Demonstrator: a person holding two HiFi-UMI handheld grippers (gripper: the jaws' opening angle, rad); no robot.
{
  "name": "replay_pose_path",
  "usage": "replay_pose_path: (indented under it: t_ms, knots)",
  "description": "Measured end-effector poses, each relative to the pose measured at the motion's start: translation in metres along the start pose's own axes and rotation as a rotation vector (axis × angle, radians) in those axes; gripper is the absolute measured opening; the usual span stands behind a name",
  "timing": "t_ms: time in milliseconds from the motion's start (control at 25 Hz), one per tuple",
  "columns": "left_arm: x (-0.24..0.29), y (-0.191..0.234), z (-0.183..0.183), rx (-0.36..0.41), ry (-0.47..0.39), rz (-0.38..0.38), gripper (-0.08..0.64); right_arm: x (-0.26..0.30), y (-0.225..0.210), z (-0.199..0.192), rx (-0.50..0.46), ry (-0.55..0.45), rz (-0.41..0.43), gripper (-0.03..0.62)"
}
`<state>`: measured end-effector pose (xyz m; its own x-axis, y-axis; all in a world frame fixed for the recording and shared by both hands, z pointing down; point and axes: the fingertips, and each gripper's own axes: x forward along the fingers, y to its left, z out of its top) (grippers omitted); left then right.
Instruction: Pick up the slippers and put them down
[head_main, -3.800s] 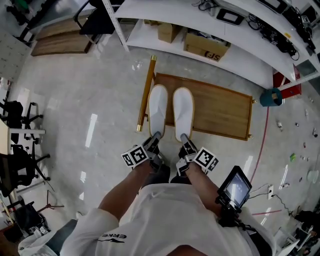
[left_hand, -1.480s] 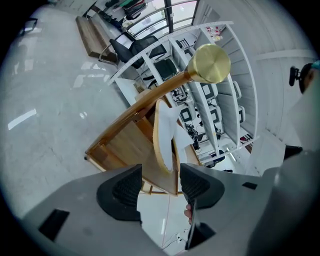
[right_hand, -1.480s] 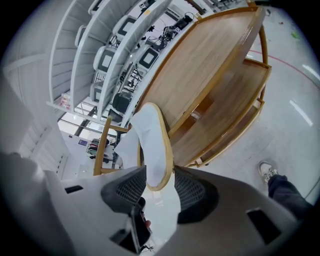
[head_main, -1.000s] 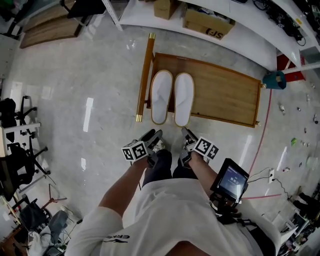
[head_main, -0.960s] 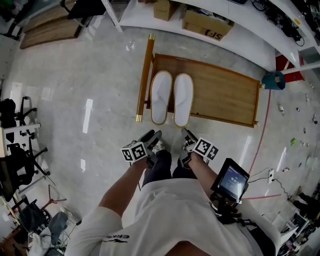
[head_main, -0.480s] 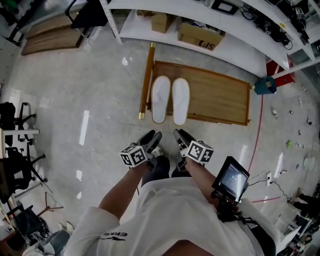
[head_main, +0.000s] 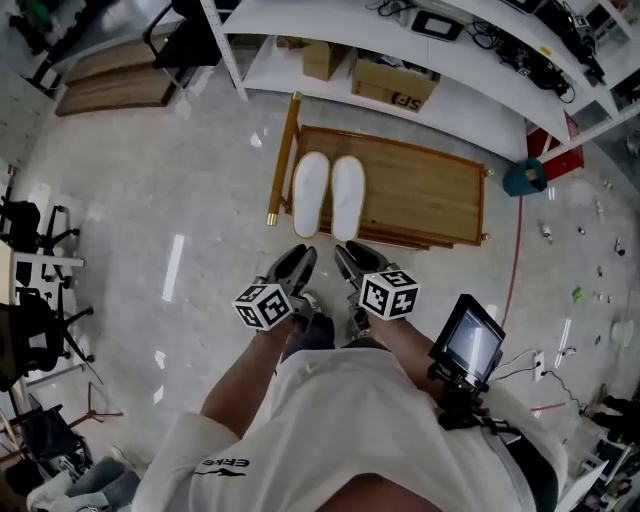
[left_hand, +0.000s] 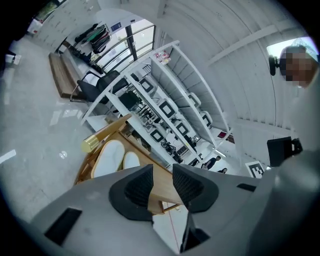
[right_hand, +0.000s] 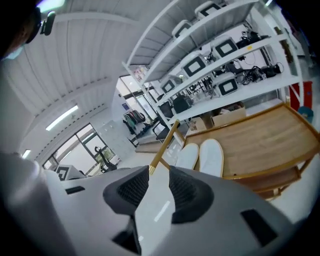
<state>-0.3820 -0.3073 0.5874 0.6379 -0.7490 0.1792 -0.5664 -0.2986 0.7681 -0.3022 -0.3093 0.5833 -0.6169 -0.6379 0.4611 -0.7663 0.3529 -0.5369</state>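
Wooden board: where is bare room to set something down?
Free: the wooden board right of the slippers, up to its right edge, and the floor left of the pole. Crowded: the board's left end, where both slippers lie side by side.

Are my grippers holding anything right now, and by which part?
Nothing. Left gripper and right gripper jaws have just been closing, nothing between them; slippers lie on the rack.

left tool (head_main: 296, 262): off slippers (head_main: 328, 195), raised, jaws just closing on nothing | right tool (head_main: 350, 258): same
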Motion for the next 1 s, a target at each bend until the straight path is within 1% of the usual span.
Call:
replay_pose_path:
  t_ms: [80,160,280,560,720,1000]
  knots:
    - [-0.004,-0.014,0.0,0.021,-0.019,0.006,0.109,-0.013,0.007,0.005,-0.063,-0.004,0.008,0.123]
    - [-0.007,-0.028,-0.002,0.043,-0.038,0.014,0.084,-0.028,0.013,0.011,-0.124,-0.019,0.011,0.099]
    - [-0.012,-0.047,-0.006,0.072,-0.069,0.023,0.05,-0.054,0.018,0.02,-0.184,-0.051,0.017,0.065]
    - [-0.03,-0.086,-0.024,0.132,-0.123,0.058,0.006,-0.105,0.025,0.021,-0.254,-0.099,0.047,0.025]
    - [-0.045,-0.109,-0.036,0.171,-0.146,0.067,0.005,-0.132,0.032,0.018,-0.28,-0.116,0.069,0.008]
    - [-0.066,-0.15,-0.049,0.227,-0.216,0.079,0.005,-0.171,0.041,0.009,-0.3,-0.127,0.123,0.006]
